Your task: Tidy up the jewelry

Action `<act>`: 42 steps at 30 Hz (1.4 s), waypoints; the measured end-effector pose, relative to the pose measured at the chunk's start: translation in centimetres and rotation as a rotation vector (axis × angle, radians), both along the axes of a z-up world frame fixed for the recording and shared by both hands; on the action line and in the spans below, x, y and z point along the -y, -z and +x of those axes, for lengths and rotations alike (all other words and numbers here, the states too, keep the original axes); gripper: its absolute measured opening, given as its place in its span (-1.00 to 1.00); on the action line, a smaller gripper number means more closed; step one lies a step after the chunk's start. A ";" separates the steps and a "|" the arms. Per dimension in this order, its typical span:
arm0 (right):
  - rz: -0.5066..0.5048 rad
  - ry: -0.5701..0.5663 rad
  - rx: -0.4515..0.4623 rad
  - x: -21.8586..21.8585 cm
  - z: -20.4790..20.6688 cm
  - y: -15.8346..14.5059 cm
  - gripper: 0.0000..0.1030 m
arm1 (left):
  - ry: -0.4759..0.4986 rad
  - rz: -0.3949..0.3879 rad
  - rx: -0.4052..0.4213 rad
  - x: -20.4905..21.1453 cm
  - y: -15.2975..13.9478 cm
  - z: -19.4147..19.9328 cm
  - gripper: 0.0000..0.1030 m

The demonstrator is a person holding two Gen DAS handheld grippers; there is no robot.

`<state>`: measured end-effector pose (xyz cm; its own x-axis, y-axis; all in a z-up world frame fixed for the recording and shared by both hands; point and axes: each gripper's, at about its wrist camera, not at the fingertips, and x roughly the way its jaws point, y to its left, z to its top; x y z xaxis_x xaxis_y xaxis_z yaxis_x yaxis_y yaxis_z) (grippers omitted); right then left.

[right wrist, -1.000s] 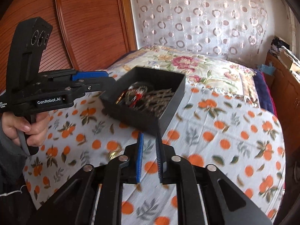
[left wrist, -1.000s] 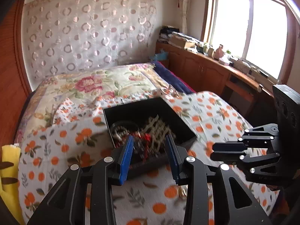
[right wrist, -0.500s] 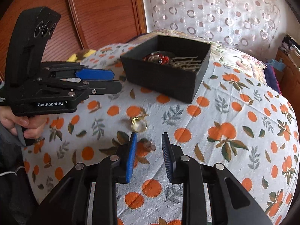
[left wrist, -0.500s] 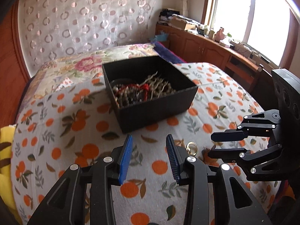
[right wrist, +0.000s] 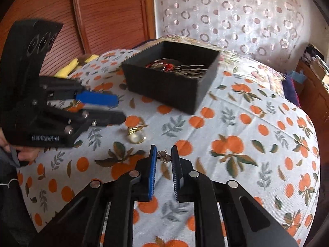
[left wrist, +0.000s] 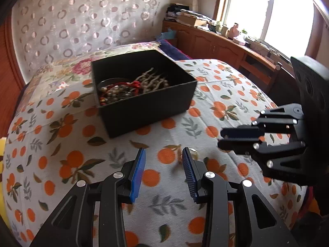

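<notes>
My work surface is a white cloth printed with oranges and leaves (left wrist: 67, 160), filling the lower part of both views. Beyond it, at centre left in my left view, lies a floral quilt (left wrist: 61, 70). A sheer curtain with a ring pattern (left wrist: 82, 20) hangs across the upper left. At upper right a bright window (left wrist: 267, 10) stands over a wooden sideboard (left wrist: 216, 45) cluttered with small things. In my right view, reddish wood panelling (right wrist: 102, 20) fills the upper left, with something yellow (right wrist: 70, 68) below it.
</notes>
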<state>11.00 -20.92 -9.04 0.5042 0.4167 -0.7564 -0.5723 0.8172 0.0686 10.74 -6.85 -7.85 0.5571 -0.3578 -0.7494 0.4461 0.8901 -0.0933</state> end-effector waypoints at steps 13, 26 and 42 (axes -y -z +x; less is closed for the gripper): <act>0.018 0.029 0.013 1.1 0.1 -0.1 -0.69 | 0.045 0.028 -0.015 2.3 0.9 0.1 -0.75; 0.019 0.029 0.027 1.0 0.6 -0.8 -0.69 | 0.025 0.006 0.012 1.4 0.0 0.1 -0.82; 0.097 0.013 0.129 -1.3 5.7 -5.4 -0.68 | -0.069 -0.031 0.148 -1.5 -5.2 2.9 -0.82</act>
<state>16.73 -19.60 -3.65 0.6006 0.4773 -0.6415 -0.5709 0.8177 0.0739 13.66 -5.37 -2.64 0.6849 -0.3363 -0.6464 0.3950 0.9168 -0.0584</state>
